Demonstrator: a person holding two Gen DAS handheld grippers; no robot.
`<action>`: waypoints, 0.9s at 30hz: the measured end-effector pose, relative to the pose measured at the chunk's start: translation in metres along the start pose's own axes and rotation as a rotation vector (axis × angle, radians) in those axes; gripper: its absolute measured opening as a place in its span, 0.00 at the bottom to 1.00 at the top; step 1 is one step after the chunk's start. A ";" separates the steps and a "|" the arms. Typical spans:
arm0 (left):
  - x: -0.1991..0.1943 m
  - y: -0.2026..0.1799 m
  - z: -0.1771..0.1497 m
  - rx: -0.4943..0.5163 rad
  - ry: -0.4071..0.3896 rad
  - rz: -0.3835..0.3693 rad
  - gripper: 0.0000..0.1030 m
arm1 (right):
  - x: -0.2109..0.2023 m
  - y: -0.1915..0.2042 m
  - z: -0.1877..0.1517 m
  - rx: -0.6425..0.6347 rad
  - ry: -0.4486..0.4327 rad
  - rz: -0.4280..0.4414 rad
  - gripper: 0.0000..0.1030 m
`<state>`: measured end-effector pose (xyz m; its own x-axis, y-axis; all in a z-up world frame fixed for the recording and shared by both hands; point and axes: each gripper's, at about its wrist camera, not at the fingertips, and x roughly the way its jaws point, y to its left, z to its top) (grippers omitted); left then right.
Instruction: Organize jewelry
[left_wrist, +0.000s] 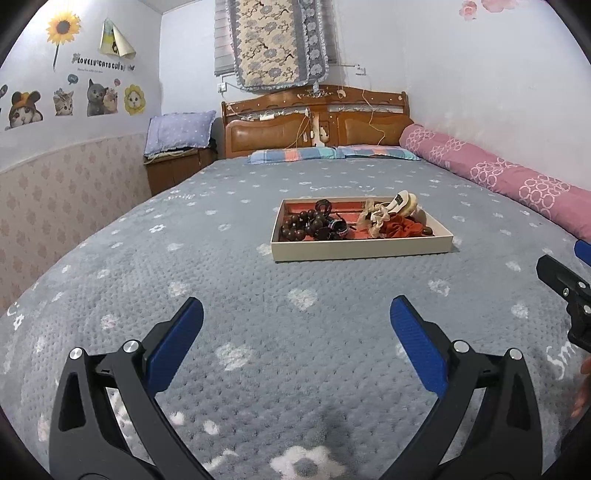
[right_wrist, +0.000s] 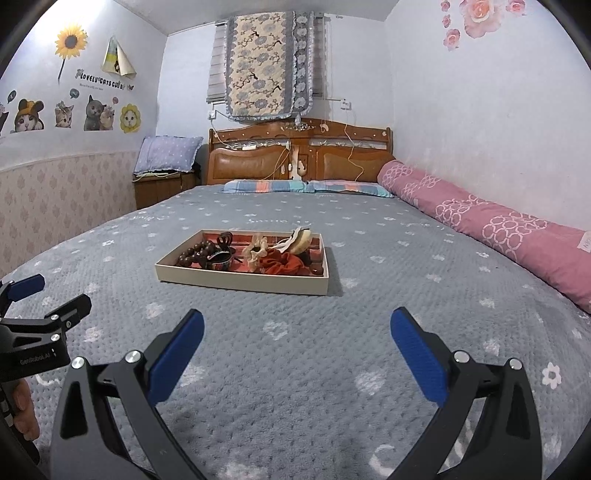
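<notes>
A shallow cream tray (left_wrist: 360, 249) (right_wrist: 240, 280) with a red lining lies on the grey bedspread. Inside it are a dark wooden bead bracelet (left_wrist: 299, 223) (right_wrist: 192, 254), a dark hair claw (left_wrist: 334, 226) (right_wrist: 221, 260), a cream scrunchie (left_wrist: 375, 216) (right_wrist: 256, 251), a rust-red scrunchie (left_wrist: 400, 227) (right_wrist: 282, 266) and a cream hair clip (left_wrist: 404, 203) (right_wrist: 301, 240). My left gripper (left_wrist: 296, 314) hovers open, well short of the tray. My right gripper (right_wrist: 297, 325) is open too, nearer than the tray and to its right. Each view catches the other gripper at its edge.
A long pink bolster (left_wrist: 498, 173) (right_wrist: 491, 229) runs along the bed's right side by the wall. Plaid pillows (left_wrist: 332, 153) lie under the wooden headboard (right_wrist: 295, 155). A bedside cabinet (left_wrist: 177, 166) with a purple pillow stands at the left. A hand (right_wrist: 24, 413) holds the left gripper.
</notes>
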<state>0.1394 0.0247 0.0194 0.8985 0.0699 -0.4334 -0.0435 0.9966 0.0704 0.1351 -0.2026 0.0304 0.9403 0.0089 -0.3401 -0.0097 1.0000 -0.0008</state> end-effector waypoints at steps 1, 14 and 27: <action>-0.001 -0.001 0.000 0.003 -0.003 0.000 0.95 | 0.000 0.000 0.000 0.002 0.001 0.000 0.96; -0.004 -0.001 0.001 -0.006 -0.020 -0.026 0.95 | 0.002 -0.002 -0.001 0.002 0.000 -0.005 0.96; -0.003 -0.001 -0.001 -0.011 -0.012 -0.028 0.95 | 0.002 -0.002 0.000 0.001 -0.002 -0.006 0.96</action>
<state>0.1365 0.0238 0.0200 0.9047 0.0418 -0.4240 -0.0232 0.9985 0.0491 0.1368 -0.2046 0.0295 0.9411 0.0032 -0.3381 -0.0039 1.0000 -0.0015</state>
